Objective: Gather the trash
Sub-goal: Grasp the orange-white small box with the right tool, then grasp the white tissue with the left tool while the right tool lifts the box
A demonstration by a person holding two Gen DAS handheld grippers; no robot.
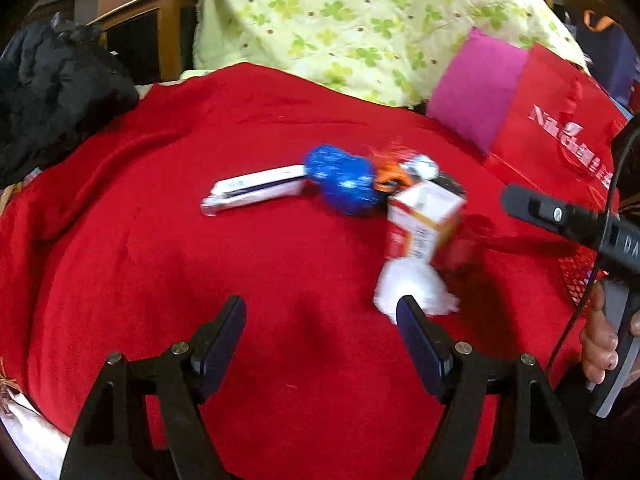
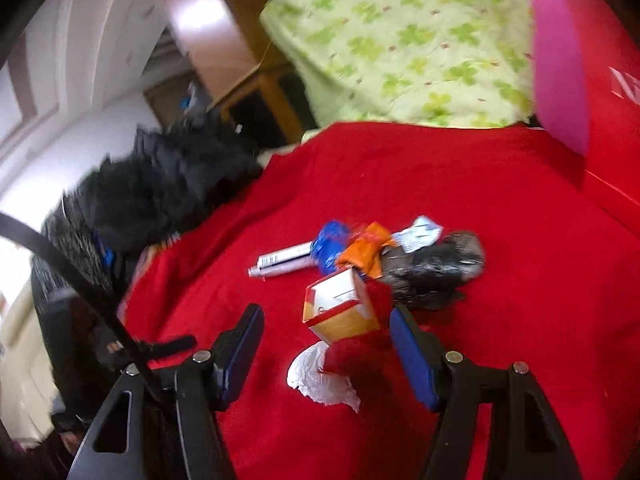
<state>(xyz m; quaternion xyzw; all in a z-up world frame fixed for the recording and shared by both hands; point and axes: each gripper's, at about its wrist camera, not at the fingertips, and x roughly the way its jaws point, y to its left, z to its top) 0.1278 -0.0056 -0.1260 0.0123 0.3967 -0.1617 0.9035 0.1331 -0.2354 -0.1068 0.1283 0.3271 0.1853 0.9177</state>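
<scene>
The left gripper [image 1: 320, 316] stands released at the bottom of its view, jaws wide and empty above the red cloth [image 1: 200, 260], with the white crumpled wad [image 1: 412, 288] just beyond its right-hand finger. The right gripper [image 2: 326, 322] is likewise spread and holding nothing; low in the middle of its view, between the jaws but not yet touched by either, sits the small open carton [image 2: 340, 304], tilted with its mouth up and to the left, and the white wad [image 2: 320, 376] lies just below it. Further out, towards the centre of both views, the rest of the trash lies in a loose heap: a white tube [image 1: 256, 190], a blue wrapper [image 1: 344, 180], an orange wrapper [image 2: 366, 252] and a dark crumpled bag [image 2: 432, 268], several touching. A red paper bag [image 1: 560, 128] stands at the right edge, probably the place for the trash. To do this well, I would centre the right jaws squarely on the carton's flat sides, close gently since open card crushes, and lift clear before the neighbouring wrappers snag. The blur suggests slowing down first.
</scene>
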